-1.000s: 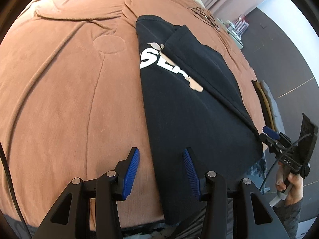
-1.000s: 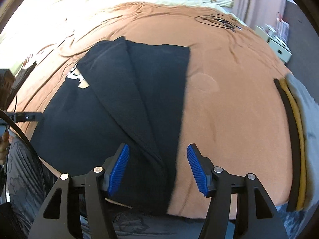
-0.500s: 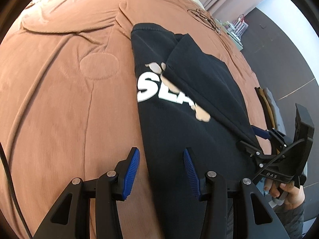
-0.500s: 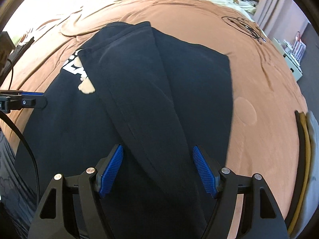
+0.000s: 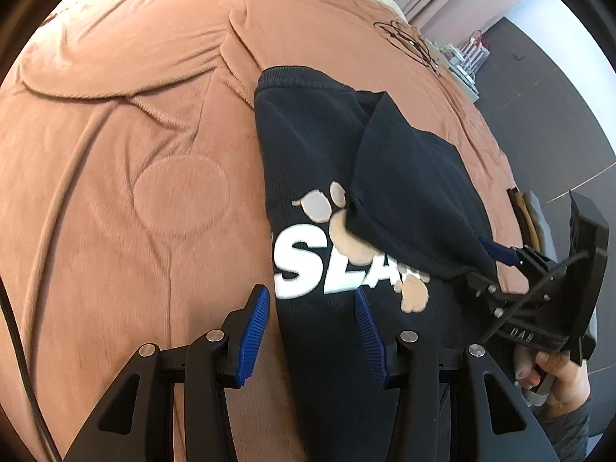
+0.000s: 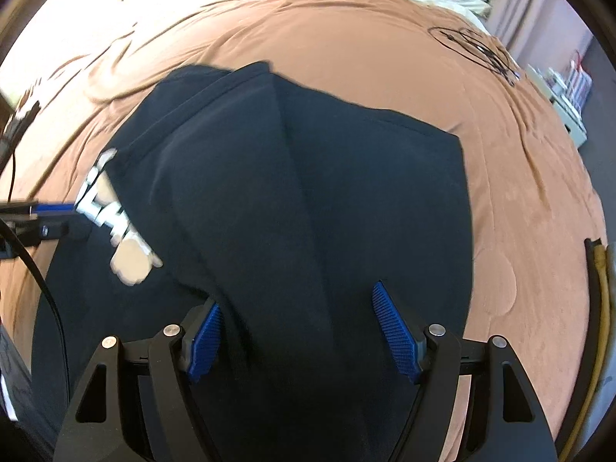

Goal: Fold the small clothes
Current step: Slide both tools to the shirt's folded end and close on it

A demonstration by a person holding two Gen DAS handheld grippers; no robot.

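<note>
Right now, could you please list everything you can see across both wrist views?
black shirt: one, black with white lettering, partly folded on the bedspread
bedspread: one, rust brown, covering the bed
cable: one, black, coiled at the far right of the bed
folded stack: one, black, mustard and grey, right edge of the bed
left gripper: one, black with blue pads, jaws open over the shirt's left edge
right gripper: one, same colours, jaws open over the folded flap
right hand: one, holding the right gripper

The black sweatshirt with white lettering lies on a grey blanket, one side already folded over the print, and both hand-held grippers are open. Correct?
Not quite: the soft plush blanket is orange-brown, not grey, as the left wrist view shows. The rest holds: the black sweatshirt with white lettering has one side folded over the print, and the left hand-held gripper and right hand-held gripper are open.
</note>
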